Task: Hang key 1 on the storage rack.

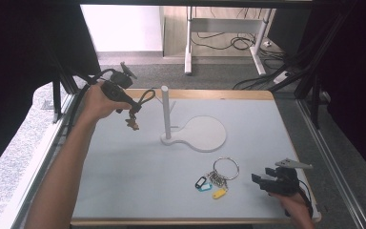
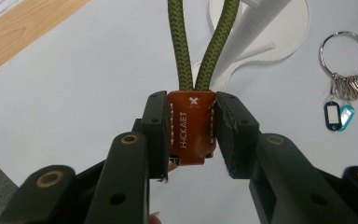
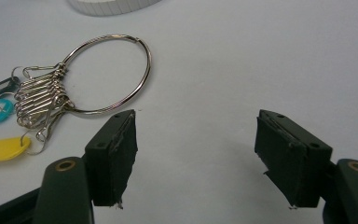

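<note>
Left gripper view, fingers point(image 2: 216, 126) clamping leather tab point(image 2: 191, 126), green loop point(image 2: 200, 46)

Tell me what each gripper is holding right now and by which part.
The left gripper clamps the olive-green braided cord loop keychain by its orange-brown stitched leather tab. The right gripper stands open and holds nothing, beside the large metal key ring with coloured tags.

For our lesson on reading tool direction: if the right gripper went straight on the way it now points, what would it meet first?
Likely nothing soon: the open right gripper faces bare table. The key ring lies just left of that line; depth is uncertain.
</note>
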Tool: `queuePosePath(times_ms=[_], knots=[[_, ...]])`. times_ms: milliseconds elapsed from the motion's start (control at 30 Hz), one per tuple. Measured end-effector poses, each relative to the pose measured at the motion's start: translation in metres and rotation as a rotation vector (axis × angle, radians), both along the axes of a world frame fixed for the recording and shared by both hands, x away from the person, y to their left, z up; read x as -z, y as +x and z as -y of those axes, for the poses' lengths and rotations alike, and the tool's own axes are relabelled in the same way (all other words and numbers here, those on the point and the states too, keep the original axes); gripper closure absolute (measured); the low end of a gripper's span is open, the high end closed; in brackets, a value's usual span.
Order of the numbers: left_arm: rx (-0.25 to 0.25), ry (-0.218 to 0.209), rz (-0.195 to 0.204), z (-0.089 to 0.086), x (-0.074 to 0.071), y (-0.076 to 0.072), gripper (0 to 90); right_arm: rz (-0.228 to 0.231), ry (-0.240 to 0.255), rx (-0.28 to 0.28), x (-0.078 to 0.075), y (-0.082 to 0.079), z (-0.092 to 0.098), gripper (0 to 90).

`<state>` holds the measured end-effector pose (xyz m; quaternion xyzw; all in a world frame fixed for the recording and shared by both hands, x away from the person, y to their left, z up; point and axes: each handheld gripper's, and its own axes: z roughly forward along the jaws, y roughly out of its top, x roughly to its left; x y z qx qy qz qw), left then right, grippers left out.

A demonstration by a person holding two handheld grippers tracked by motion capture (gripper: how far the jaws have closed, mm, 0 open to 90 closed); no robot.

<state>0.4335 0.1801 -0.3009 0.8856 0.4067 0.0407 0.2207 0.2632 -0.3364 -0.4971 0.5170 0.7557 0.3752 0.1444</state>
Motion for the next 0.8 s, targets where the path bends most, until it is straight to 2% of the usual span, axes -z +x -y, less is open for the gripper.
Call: queuePosePath(times_ms=[133, 400, 800], knots=[[-0.003, -0.013, -0.004, 0.001, 0.002, 0.004, 66.8, 0.002, -0.001, 0.002, 0.0, 0.0, 0.001, 30.0], [0.025, 0.007, -0.018, 0.012, 0.011, 0.009, 66.8, 0.002, -0.005, 0.005, 0.0, 0.0, 0.001, 30.2], [0.045, 0.008, -0.032, 0.021, 0.021, 0.011, 66.6, 0.002, -0.014, 0.006, 0.0, 0.0, 0.0, 30.2]])
